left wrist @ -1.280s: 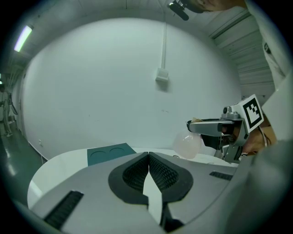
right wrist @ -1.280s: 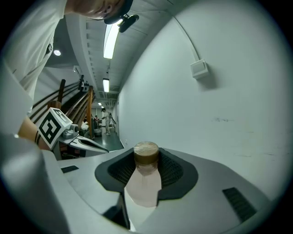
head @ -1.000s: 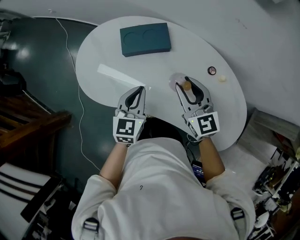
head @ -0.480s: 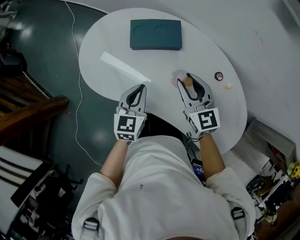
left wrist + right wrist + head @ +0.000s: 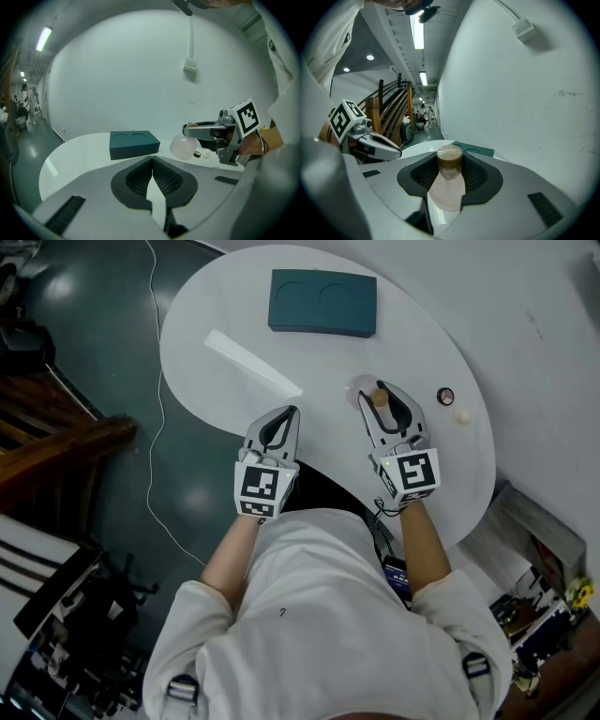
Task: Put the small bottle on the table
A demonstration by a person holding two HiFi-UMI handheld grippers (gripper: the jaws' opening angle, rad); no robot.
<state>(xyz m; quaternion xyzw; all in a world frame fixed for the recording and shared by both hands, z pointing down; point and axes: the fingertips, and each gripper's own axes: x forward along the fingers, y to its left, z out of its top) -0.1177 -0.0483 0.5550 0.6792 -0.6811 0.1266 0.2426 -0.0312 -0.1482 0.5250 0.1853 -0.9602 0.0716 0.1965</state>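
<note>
The small bottle (image 5: pixel 357 390) is translucent with a brown cork-like cap and hangs just over the white table (image 5: pixel 225 296). My right gripper (image 5: pixel 377 393) is shut on its neck. In the right gripper view the bottle (image 5: pixel 447 187) sits between the dark pads (image 5: pixel 477 176), cap upward. My left gripper (image 5: pixel 289 412) hovers at the table's near edge, shut with nothing in it; its pads (image 5: pixel 164 177) meet in the left gripper view. That view also shows the right gripper (image 5: pixel 193 131) with the bottle (image 5: pixel 183 146) to the right.
A dark teal box (image 5: pixel 323 303) with two round recesses lies at the table's far side. A small dark round cap (image 5: pixel 445 397) and a cream-coloured bit (image 5: pixel 461 416) lie right of the bottle. Below the table's left edge are dark floor, a thin cable (image 5: pixel 159 427) and wooden stairs (image 5: pixel 56 446).
Both grippers have sunk a little toward the table. The bottle stays in the right gripper's jaws. The left gripper stays shut.
</note>
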